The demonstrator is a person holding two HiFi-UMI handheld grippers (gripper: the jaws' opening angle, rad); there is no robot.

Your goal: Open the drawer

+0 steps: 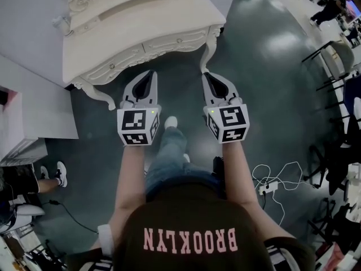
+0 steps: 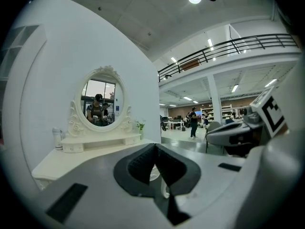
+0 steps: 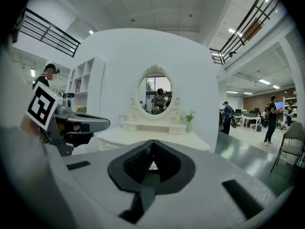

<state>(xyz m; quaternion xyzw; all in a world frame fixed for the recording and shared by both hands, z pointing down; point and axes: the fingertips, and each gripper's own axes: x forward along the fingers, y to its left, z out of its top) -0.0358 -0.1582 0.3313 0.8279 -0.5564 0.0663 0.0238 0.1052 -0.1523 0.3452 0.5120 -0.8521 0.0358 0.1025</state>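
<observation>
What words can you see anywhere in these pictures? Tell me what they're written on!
"BROOKLYN": in pink letters on the person's dark shirt, upside down in the head view.
Marker cubes: black-and-white square patterns only, no letters or numbers.
Hanging sign on the balcony railing, in the left gripper view: too small and blurred to read.
No other readable text.

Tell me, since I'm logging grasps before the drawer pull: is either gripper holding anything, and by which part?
Nothing is held. The left gripper and the right gripper both have their jaws shut and empty.
</observation>
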